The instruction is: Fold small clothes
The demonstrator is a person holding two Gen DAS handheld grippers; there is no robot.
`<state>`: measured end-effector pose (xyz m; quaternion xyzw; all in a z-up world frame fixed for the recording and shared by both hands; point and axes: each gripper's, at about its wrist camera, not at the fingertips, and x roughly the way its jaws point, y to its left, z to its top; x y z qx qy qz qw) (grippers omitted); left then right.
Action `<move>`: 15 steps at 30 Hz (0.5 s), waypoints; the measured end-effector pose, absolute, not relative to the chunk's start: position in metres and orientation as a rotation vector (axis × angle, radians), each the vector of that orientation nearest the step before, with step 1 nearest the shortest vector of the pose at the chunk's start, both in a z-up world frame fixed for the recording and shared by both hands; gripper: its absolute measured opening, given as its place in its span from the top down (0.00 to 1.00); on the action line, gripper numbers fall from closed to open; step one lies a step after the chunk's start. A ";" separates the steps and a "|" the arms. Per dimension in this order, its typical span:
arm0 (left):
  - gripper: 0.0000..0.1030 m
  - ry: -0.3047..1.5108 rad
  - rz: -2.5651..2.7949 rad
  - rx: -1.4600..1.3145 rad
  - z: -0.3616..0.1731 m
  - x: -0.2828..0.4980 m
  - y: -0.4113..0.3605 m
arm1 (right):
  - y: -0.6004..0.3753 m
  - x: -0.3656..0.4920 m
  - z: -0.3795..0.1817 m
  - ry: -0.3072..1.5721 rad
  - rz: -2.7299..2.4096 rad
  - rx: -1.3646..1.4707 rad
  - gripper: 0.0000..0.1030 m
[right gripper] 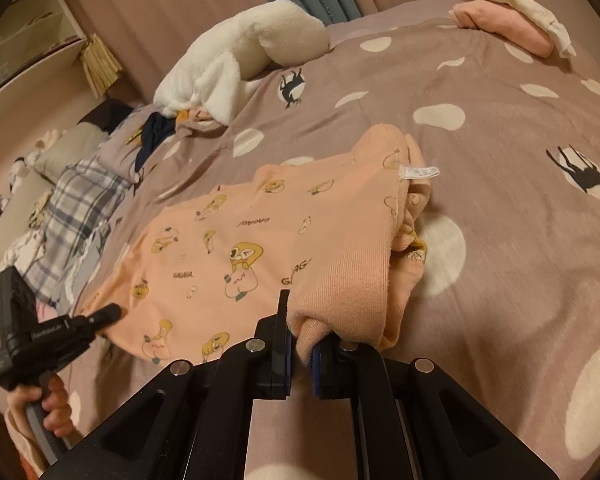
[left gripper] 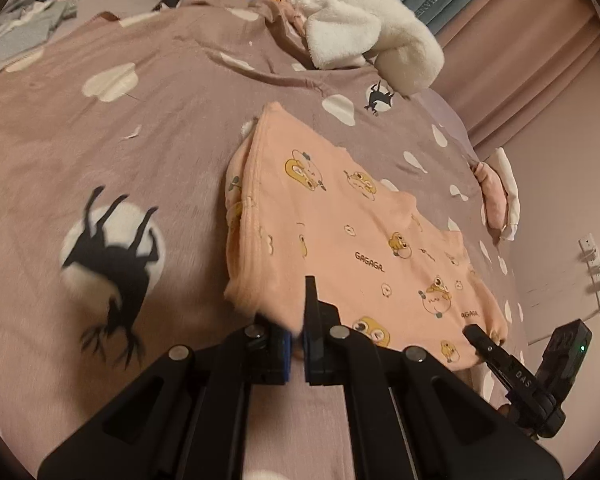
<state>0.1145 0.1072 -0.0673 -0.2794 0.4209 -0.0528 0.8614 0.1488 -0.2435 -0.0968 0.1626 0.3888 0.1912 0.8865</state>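
A peach garment [left gripper: 340,232] with yellow cartoon prints lies partly folded, centre-right in the left view, on the mauve bedspread [left gripper: 160,128]. Left gripper [left gripper: 296,344] and right gripper [right gripper: 302,344] each pinch a near hem corner. Bare bedspread spreads left; the garment's length runs away toward the white plush [left gripper: 360,20].

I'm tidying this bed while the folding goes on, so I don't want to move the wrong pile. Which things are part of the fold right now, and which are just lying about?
In the job:
- peach printed garment
- left gripper, shut on its near edge
- right gripper, shut on its ribbed hem

Lying about:
- white fluffy plush
- folded pink and white clothes
- plaid cloth
- dark clothes
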 end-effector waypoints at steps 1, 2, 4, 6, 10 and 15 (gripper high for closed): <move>0.97 0.878 -0.116 -0.591 -0.064 0.107 0.106 | -0.244 0.144 -0.096 0.804 0.402 0.335 0.92; 0.98 0.875 -0.120 -0.598 -0.062 0.100 0.105 | -0.244 0.139 -0.095 0.804 0.409 0.327 0.92; 0.98 0.867 -0.121 -0.565 -0.055 0.085 0.099 | -0.244 0.129 -0.093 0.801 0.425 0.313 0.92; 0.97 0.863 -0.106 -0.540 -0.055 0.078 0.094 | -0.244 0.123 -0.093 0.805 0.436 0.291 0.92; 0.98 0.910 -0.117 -0.595 -0.070 0.074 0.096 | -0.249 0.123 -0.098 0.824 0.428 0.303 0.92; 0.97 0.925 -0.059 -0.552 -0.086 0.084 0.097 | -0.243 0.124 -0.108 0.876 0.397 0.289 0.92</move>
